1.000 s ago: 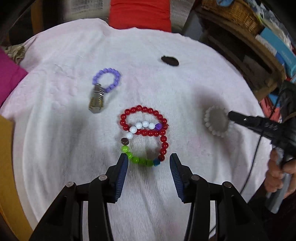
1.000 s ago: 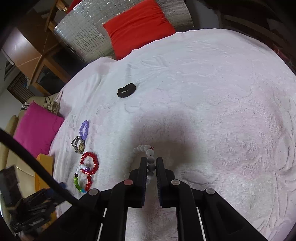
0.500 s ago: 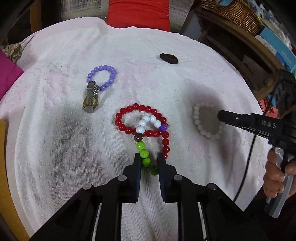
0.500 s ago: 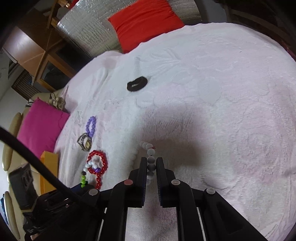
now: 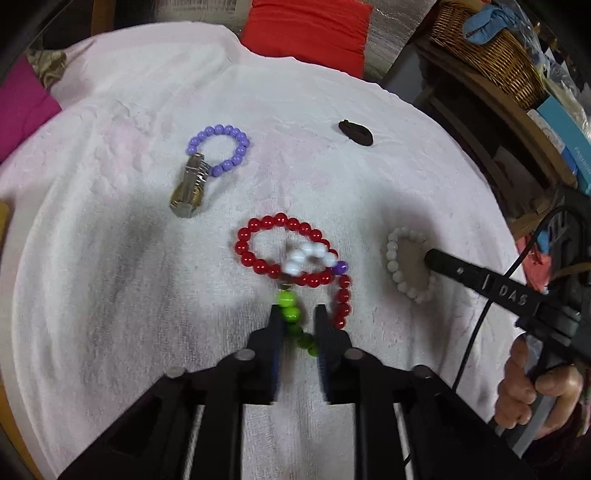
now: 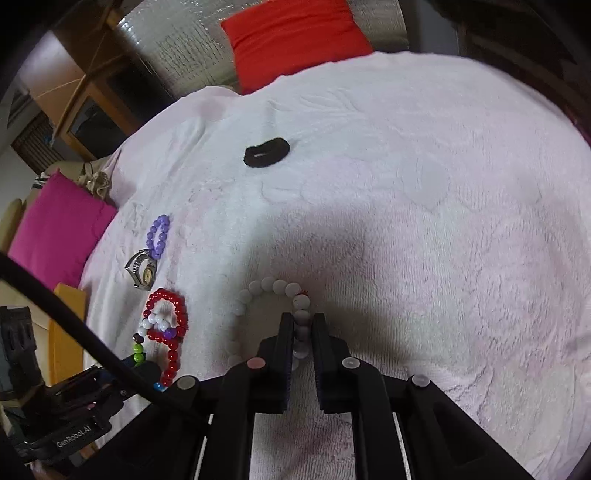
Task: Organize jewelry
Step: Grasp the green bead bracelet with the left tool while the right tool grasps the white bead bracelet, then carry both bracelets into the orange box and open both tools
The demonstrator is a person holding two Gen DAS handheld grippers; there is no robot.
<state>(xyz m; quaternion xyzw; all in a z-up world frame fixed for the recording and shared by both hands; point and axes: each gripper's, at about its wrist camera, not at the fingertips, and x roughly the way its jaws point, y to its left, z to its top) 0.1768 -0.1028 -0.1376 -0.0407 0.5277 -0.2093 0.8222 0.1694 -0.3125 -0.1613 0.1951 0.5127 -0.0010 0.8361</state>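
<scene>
Left gripper (image 5: 298, 320) was pinching the multicolor bracelet (image 5: 295, 280) by its green beads, mid-frame; right gripper (image 6: 303, 325) clamped the white bracelet (image 6: 275, 288).

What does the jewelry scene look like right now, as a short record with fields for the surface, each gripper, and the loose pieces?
surface: white towel spread over a round top
left gripper: shut on the green beads of the multicolor bracelet, which lies tangled with the red bracelet
right gripper: shut on the white bracelet
loose pieces: purple bracelet touching the watch; dark hair tie farther back, apart from the rest
background: red cushion, pink cushion
</scene>
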